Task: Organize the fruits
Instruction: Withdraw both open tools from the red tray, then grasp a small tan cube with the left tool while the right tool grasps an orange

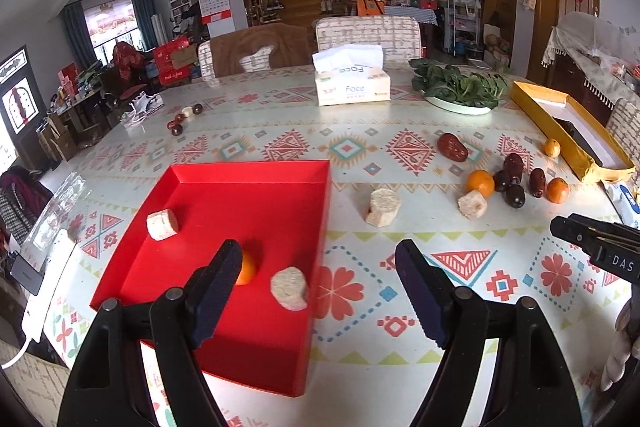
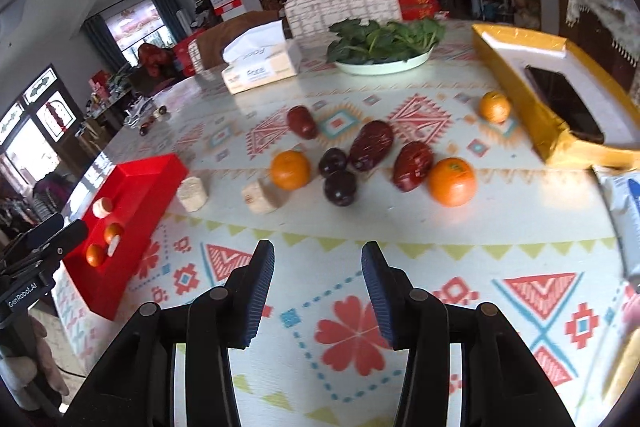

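A red tray [image 1: 192,311] lies on the patterned table and holds an orange [image 1: 246,269] and two pale cut chunks [image 1: 162,224] [image 1: 289,287]. My left gripper [image 1: 318,267] is open and empty, over the tray's near right corner. More fruit lies to the right: oranges [image 2: 453,181] [image 2: 290,169] [image 2: 495,106], dark plums [image 2: 340,188], red dates [image 2: 371,145] and pale chunks [image 2: 264,195] [image 2: 192,193]. My right gripper [image 2: 318,267] is open and empty, short of that cluster. The tray also shows in the right wrist view [image 2: 136,227].
A tissue box [image 1: 352,87], a plate of greens [image 1: 460,89] and a yellow box [image 1: 568,135] stand at the far side. Small dark fruits [image 1: 184,119] lie far left. A white packet [image 2: 626,211] lies at the right edge. Chairs stand behind the table.
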{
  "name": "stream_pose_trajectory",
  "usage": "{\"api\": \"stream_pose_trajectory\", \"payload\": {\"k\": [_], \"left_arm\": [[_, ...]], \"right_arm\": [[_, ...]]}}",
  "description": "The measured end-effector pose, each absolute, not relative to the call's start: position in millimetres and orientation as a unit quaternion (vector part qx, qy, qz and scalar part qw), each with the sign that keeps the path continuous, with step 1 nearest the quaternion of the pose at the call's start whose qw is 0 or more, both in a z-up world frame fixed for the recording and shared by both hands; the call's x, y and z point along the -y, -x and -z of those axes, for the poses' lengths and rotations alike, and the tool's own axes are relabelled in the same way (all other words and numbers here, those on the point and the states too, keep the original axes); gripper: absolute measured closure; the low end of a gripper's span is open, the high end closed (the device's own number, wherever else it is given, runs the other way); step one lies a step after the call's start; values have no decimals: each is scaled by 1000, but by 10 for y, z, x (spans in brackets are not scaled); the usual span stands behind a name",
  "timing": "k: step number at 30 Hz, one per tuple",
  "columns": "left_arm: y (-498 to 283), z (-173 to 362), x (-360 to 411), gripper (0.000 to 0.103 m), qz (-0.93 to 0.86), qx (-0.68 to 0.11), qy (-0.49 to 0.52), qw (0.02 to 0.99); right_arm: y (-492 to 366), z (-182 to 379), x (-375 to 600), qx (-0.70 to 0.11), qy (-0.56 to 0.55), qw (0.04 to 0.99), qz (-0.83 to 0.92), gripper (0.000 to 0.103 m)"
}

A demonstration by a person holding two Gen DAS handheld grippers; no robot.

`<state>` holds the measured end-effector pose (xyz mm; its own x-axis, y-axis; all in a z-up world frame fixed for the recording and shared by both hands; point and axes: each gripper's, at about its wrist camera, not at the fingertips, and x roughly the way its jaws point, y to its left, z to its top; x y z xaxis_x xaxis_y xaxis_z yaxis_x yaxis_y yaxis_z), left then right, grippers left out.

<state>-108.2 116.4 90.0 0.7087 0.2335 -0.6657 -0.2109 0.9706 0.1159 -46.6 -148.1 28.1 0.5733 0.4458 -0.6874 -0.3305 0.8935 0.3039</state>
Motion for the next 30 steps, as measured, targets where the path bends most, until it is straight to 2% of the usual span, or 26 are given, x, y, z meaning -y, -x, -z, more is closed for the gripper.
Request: {"api": "stream_pose_trajectory", "payload": {"k": [16,30], "left_arm": [[974,-800,-991,25,-89,-376,-5,922],[502,-603,-714,25,22,-397,64,915]], "right_arm": [[446,-252,1604,-404,-52,892,-196,51],[0,-291,2286,-414,-144,881,-181,51]]}}
